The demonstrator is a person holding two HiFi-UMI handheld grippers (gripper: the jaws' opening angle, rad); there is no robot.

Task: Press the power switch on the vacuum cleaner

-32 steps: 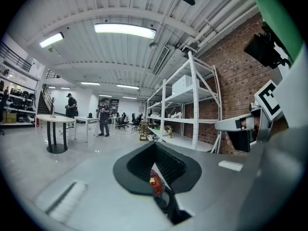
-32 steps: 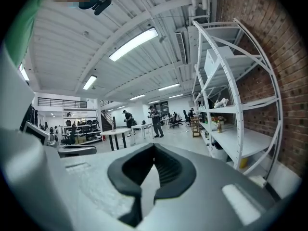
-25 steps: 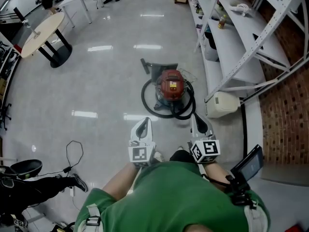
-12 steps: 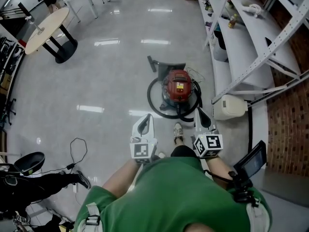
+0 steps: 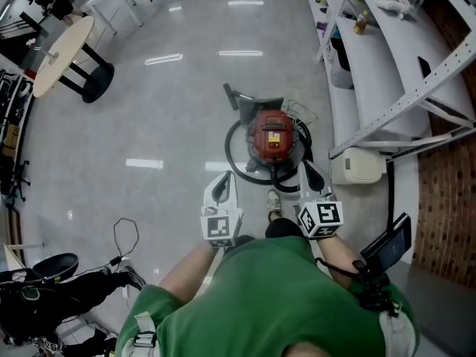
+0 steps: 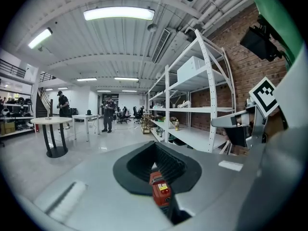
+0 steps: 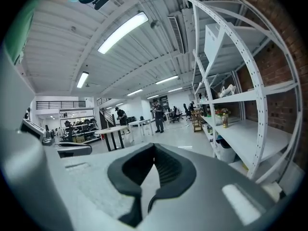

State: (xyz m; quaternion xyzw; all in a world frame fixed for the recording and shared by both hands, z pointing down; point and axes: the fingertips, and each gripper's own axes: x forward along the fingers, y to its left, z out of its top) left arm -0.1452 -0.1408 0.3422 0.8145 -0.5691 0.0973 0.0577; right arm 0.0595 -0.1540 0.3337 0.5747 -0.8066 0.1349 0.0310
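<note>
The vacuum cleaner (image 5: 271, 138) is a red canister on the shiny floor, with a black hose (image 5: 236, 155) looped round it and a floor nozzle (image 5: 233, 96) behind. Both grippers are held out in front of my chest, short of it and above the floor. My left gripper (image 5: 222, 180) is shut and empty, to the vacuum's near left; through the window between its pads the red vacuum (image 6: 160, 191) shows. My right gripper (image 5: 307, 167) is shut and empty, at the vacuum's near right. No switch can be made out.
White shelving (image 5: 387, 58) runs along the right, with a white box (image 5: 358, 166) at its foot beside the vacuum. My shoe (image 5: 274, 201) is just before the hose. A round table (image 5: 63, 47) stands far left. A cable (image 5: 123, 233) and a seated person (image 5: 44, 296) are at lower left.
I have stepped forward, so the vacuum now lies closer in front of both grippers. A shoe has come into view. Both grippers stay shut and level.
</note>
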